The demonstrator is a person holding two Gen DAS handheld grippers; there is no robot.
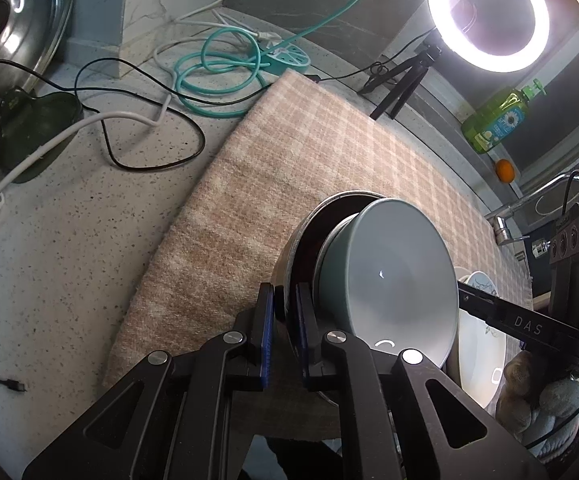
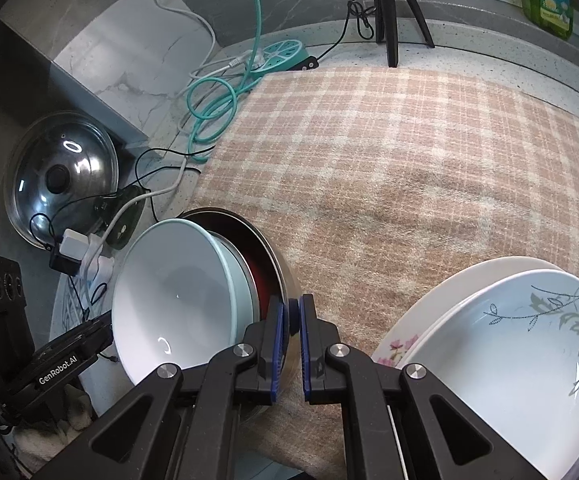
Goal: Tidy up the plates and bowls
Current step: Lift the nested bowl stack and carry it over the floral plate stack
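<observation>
A steel bowl [image 1: 287, 260] with a dark red inside holds a pale green bowl [image 1: 389, 276] with a white inside. My left gripper [image 1: 285, 296] is shut on the steel bowl's near rim. The right gripper's fingers [image 1: 485, 306] come in from the right and vanish behind the pale bowl. In the right wrist view my right gripper [image 2: 292, 312] is shut on the steel bowl [image 2: 263, 268] at its right rim, with the pale bowl [image 2: 173, 300] to its left. A white leaf-patterned dish [image 2: 509, 352] lies on a flowered plate [image 2: 401, 344] at the lower right.
A pink checked cloth [image 1: 289, 152] covers the speckled counter [image 1: 69, 240]. Coiled teal and white cables [image 1: 217, 68] lie at the back left, near a glass pot lid [image 2: 61, 176]. A ring light [image 1: 489, 16] on a tripod, a green bottle [image 1: 497, 120] and a tap [image 1: 529, 200] stand at the right.
</observation>
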